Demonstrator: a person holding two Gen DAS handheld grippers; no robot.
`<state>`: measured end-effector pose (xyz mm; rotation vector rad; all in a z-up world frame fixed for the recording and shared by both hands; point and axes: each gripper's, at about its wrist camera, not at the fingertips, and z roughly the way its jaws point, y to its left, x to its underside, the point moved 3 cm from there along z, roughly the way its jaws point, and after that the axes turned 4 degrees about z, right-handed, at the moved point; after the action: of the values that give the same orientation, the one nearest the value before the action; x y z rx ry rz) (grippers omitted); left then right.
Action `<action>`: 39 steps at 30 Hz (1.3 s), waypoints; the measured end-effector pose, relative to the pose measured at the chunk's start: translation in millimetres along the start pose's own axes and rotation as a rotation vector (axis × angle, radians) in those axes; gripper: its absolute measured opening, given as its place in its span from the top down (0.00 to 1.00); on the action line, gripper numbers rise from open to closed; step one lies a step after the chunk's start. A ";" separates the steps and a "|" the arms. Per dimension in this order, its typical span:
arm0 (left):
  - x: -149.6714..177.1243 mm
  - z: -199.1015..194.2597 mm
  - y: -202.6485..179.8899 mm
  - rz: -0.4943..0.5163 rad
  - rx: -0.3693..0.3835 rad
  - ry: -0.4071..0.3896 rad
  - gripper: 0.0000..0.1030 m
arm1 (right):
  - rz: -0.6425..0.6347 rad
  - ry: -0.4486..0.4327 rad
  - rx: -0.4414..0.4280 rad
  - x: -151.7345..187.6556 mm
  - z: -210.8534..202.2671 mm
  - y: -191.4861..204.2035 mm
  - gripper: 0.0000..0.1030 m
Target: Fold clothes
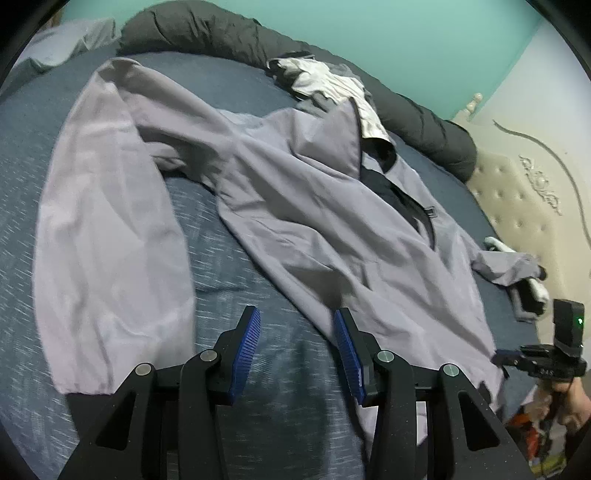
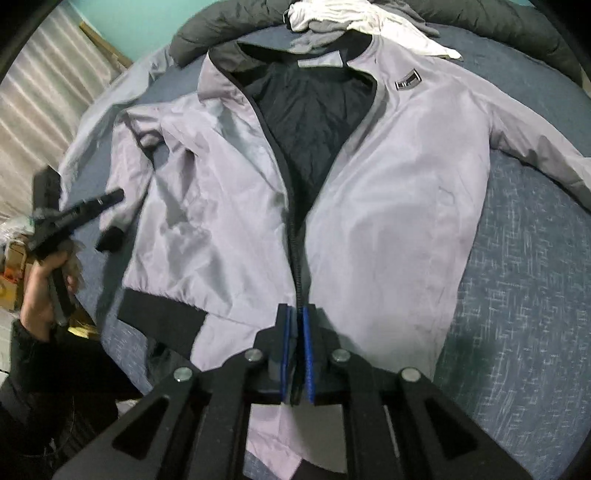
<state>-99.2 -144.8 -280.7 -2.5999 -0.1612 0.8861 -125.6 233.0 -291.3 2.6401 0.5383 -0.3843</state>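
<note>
A lavender-grey jacket [image 2: 388, 206] with dark lining and black ribbed hem lies front up on the blue bedsheet [image 1: 258, 369], its zip partly undone. My right gripper [image 2: 296, 314] is shut on the jacket's front zip edge near the hem. It also shows at the right of the left wrist view as the right gripper [image 1: 546, 354], held by a hand. My left gripper [image 1: 296, 312] is open over bare sheet, between the long sleeve [image 1: 110, 229] and the jacket body [image 1: 332, 206]. Nothing sits between its blue pads [image 1: 245, 347]. The right wrist view shows the left gripper [image 2: 74, 218] blurred, beside a black cuff [image 2: 110, 238].
A dark grey rolled duvet [image 1: 221, 33] lies along the bed's far side, with a pile of white and grey clothes [image 1: 325, 79] by the jacket's collar. A beige tufted headboard [image 1: 517, 192] is at the right. Boxes and clutter [image 2: 11, 258] sit on the floor beside the bed.
</note>
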 end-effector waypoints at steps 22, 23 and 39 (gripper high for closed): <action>39.3 17.9 -76.4 0.064 0.118 0.248 0.52 | 0.225 -0.264 -0.010 31.1 -110.0 -72.9 0.68; 41.5 17.8 -79.0 0.059 0.123 0.258 0.51 | 0.230 -0.272 -0.012 34.1 -114.4 -74.5 0.68; 74.2 38.1 -91.1 0.064 0.096 0.371 0.52 | 0.267 -0.308 -0.049 63.5 -133.7 -80.3 0.68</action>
<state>-62.0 -31.9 -314.1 -2.6357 0.0654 0.4059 -79.1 380.0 -223.6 2.4948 0.0944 -0.6666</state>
